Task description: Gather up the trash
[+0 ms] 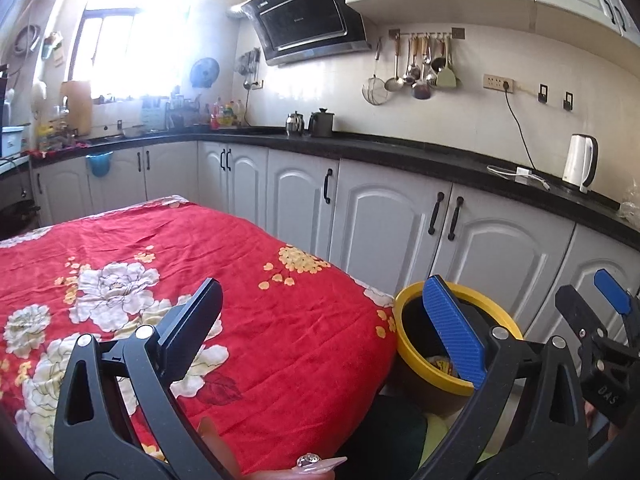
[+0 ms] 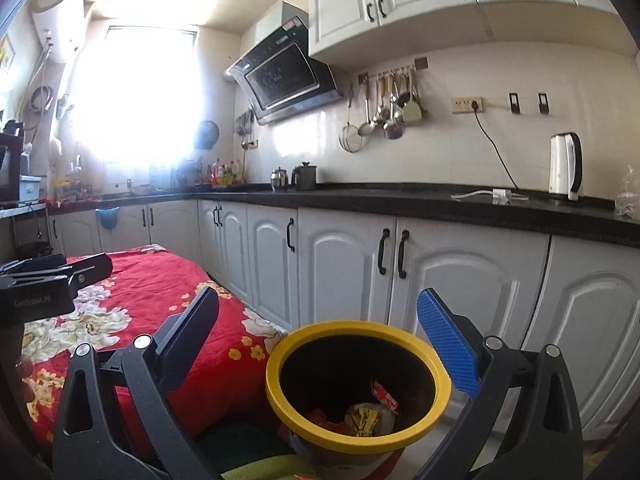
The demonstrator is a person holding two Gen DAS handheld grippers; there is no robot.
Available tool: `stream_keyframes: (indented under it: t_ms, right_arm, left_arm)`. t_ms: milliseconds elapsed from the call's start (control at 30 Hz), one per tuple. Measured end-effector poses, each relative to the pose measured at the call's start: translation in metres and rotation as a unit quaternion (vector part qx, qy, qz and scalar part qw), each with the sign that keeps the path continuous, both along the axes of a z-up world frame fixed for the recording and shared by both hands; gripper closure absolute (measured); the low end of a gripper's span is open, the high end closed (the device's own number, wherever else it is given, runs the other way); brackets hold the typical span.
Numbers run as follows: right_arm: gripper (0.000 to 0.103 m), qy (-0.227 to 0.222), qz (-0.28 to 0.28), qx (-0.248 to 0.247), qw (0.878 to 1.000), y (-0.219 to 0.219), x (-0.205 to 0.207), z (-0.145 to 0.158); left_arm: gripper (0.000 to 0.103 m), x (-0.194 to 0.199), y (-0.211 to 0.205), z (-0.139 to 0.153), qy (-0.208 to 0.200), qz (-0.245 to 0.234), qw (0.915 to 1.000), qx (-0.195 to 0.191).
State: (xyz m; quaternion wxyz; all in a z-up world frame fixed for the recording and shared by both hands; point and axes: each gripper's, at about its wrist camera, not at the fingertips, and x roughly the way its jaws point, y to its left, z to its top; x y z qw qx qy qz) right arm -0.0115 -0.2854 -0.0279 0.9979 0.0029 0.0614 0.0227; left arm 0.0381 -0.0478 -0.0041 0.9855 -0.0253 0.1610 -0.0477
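Bin (image 2: 357,380), one, yellow-rimmed and dark inside, stands on the floor just beside the right edge of the table (image 1: 248,320), between it and the white cabinets (image 2: 344,272). Wrappers (image 2: 370,414) lie at its bottom: at least three, one red and white, one yellow-printed, one orange-red. The table's red flowered cloth (image 1: 160,248) carries no loose trash in either view. Two grippers show. Left gripper (image 1: 332,328) hovers over the table's near right corner, jaws spread, nothing between them. Right gripper (image 2: 320,336) hangs above the bin's mouth, jaws likewise spread and empty. One white kettle (image 2: 566,168) stands on the black counter (image 2: 400,200).
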Motion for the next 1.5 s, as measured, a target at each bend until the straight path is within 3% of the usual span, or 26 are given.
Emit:
stream_keyframes:
  t_ms: [1500]
  right_arm:
    - [0.006, 0.007, 0.003, 0.001, 1.0, 0.0051, 0.0022, -0.0063]
  left_arm:
    - [0.011, -0.0012, -0.0002, -0.0034, -0.003, -0.004, 1.0, -0.007]
